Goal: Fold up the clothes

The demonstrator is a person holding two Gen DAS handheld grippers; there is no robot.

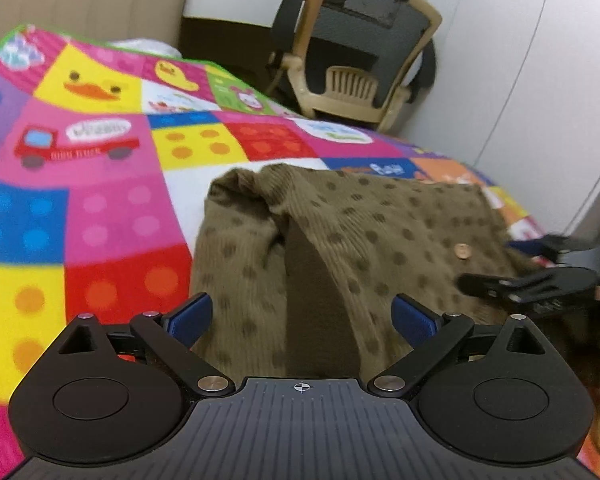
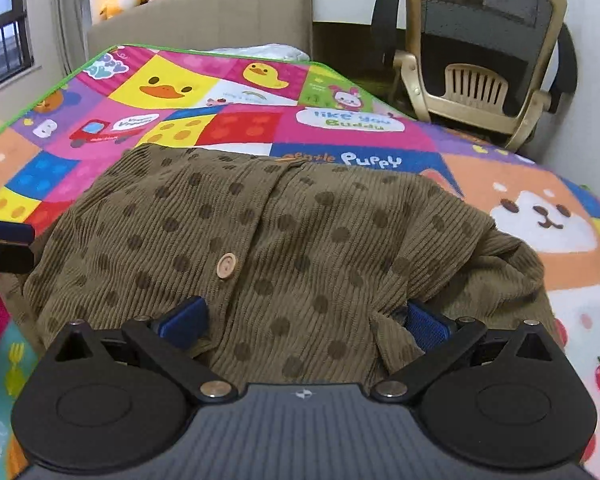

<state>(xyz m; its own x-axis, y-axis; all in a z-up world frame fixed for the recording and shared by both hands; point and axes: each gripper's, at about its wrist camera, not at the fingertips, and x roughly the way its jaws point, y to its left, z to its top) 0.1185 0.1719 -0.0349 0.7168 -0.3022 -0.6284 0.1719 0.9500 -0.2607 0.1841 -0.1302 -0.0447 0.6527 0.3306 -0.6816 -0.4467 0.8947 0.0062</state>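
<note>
1. While both claws hang low over the cloth, the left gripper (image 1: 302,318) has its blue pads wide apart, clamped on nothing; a dark plain band of the garment runs up between them at lower centre of the left wrist view
2. At the right edge of that same view the right gripper (image 1: 528,276) shows side-on and blurred, close over the fabric
3. Lying on the bright patchwork play mat (image 2: 380,124), the brown dotted cardigan (image 2: 292,232) fills the lower centre of both views, with a wooden button (image 2: 226,266) on its placket left of centre in the right wrist view
4. Its button placket runs from the near edge up toward the top of the frame, so I judge the long axis to point away from the cameras, toward the office chair (image 2: 480,52) at upper right; which end is the collar I cannot tell
5. At the lower right a bunched sleeve or side panel humps up just by the right gripper (image 2: 304,320), whose pads also stand wide apart, holding nothing, the right pad partly tucked behind a fold
6. Ribbed knit like this should be soft, light and limp, not slippery; it will sag and stretch, so pinching a doubled hem or a seam looks safest
</note>
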